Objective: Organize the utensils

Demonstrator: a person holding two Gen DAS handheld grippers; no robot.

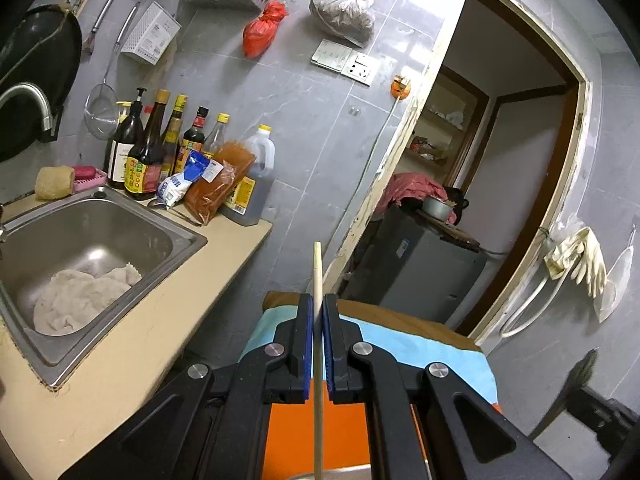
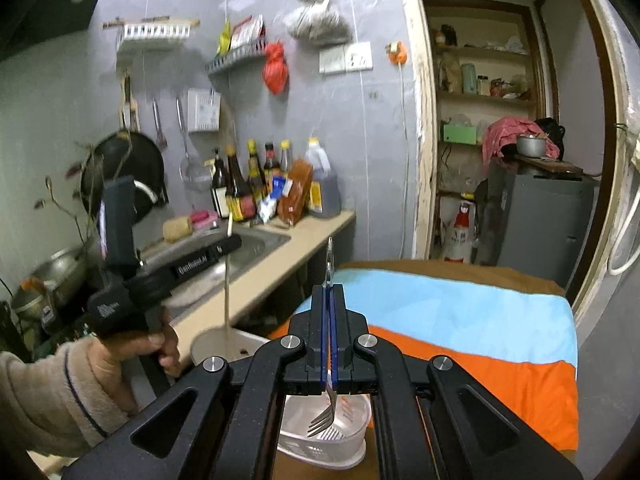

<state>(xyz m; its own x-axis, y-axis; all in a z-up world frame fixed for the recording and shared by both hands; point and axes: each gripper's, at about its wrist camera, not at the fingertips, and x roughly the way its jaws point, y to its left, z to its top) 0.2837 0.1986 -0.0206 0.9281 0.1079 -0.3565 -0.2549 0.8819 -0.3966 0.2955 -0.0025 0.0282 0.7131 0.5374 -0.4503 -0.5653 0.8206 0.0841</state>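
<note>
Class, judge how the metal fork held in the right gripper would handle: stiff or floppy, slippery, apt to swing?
The fork looks thin, polished metal: probably stiff but slippery. Hanging tines-down from shut jaws, it may pivot or slip.

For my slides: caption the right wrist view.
Right claw shut on a fork, tines down over a clear container; left claw carries a chopstick.

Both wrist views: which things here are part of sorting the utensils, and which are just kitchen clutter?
In the job:
- chopstick, clamped in the left gripper
- fork, clamped in the right gripper
- clear container under the fork

Lying about:
- sauce bottles
- sink with a rag
- wok on the wall
- striped cloth
</note>
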